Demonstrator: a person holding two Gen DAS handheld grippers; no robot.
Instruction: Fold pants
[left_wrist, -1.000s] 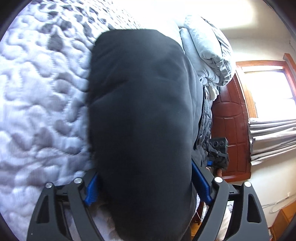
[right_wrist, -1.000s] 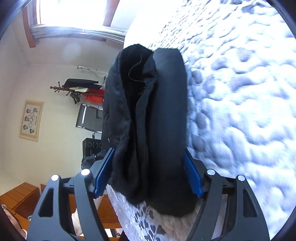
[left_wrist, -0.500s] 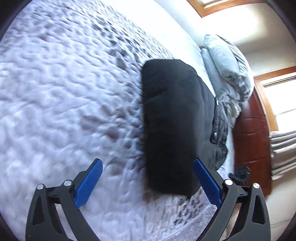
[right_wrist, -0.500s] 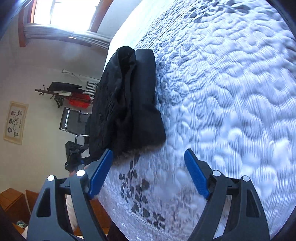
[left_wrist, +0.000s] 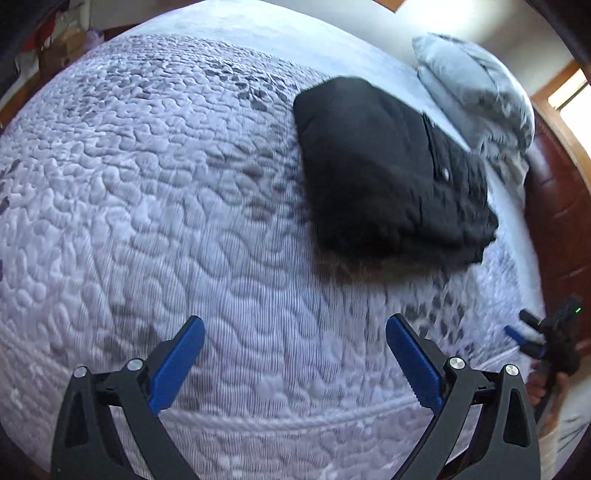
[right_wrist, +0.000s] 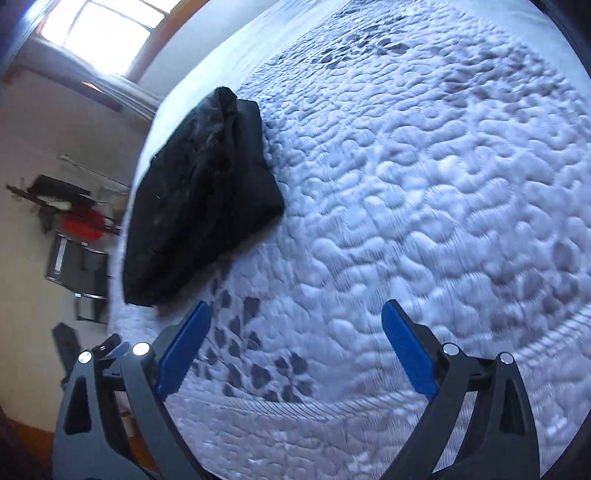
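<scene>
The near edge of the folded black fabric pants (left_wrist: 388, 177) was smeared by motion blur in the left wrist view, so its hem could not be made out; the pale grey rumpled pillow (left_wrist: 476, 88) beyond was soft too. The other black-framed, blue-padded right gripper (left_wrist: 532, 338) sat tiny and blurred near the frame's right edge; the dark clutter on the wooden coat rack (right_wrist: 55, 199) was too blurred to identify.

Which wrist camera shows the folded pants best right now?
The left wrist view: the black pants show their broad top face and a button. The right wrist view shows the pants obliquely, as stacked folds.
</scene>
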